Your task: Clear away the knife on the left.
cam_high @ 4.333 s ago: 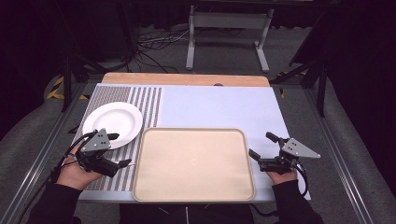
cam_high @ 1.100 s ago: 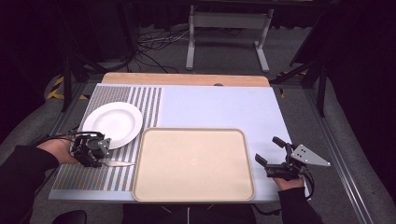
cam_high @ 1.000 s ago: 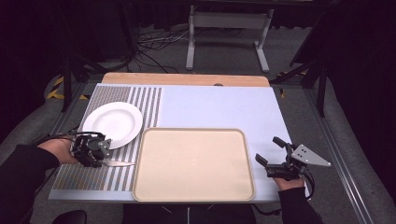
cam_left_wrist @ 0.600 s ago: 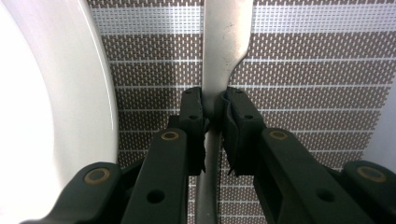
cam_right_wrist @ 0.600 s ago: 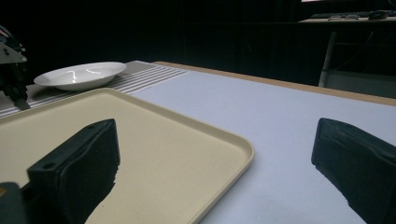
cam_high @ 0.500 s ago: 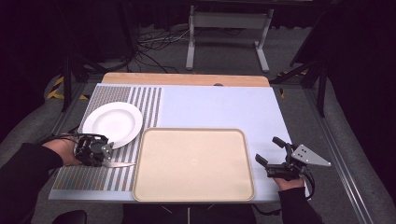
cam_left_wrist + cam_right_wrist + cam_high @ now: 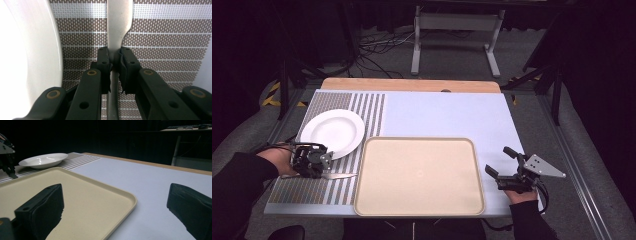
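At lower left of the high view, we see the left tool (image 7: 328, 169) pinching a knife (image 7: 115, 32) beside the white plate (image 7: 332, 133); the right tool (image 7: 499, 162) sits spread at lower right, near the tray (image 7: 419, 175).

your left gripper (image 7: 328, 169) is hemmed between the white plate (image 7: 332, 132) and the beige tray (image 7: 419, 176). beyond the tray, the pale blue mat (image 7: 447, 115) lies open. your right gripper (image 7: 502, 165) has room beside the tray's right rim.
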{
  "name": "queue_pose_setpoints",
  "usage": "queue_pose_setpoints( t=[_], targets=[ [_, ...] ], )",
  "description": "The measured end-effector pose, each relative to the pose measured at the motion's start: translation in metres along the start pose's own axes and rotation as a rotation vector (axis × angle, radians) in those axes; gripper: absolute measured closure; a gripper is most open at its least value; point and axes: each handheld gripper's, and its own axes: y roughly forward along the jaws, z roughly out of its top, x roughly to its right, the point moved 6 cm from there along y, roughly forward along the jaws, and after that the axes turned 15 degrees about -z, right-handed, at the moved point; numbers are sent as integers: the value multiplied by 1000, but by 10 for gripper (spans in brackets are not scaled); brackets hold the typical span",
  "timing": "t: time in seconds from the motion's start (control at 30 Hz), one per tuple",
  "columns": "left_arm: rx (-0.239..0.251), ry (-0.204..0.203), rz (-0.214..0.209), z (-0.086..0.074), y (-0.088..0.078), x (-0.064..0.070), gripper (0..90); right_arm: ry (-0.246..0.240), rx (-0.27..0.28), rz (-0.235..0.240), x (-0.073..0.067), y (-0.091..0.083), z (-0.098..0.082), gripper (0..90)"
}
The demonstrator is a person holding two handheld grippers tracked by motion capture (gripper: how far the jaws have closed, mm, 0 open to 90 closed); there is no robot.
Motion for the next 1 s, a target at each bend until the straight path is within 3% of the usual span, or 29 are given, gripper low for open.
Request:
queue_pose_setpoints(
  t=[0.07,0.1,0.77,1.0],
  targets=[
    [-2,-25,-19,1,-1,-2,800,-4,-1,2,0,0,0,17],
    [21,-43,-23,1,1,-1,800,-5,-1,2,0,0,0,17],
    [-31,-57,-19,1,-2,0,802,5,-6,6,1,1,-1,18],
    [-9,-72,-13,-4,-11,5,802,19,-5,4,2,1,-1,18]
  ],
)
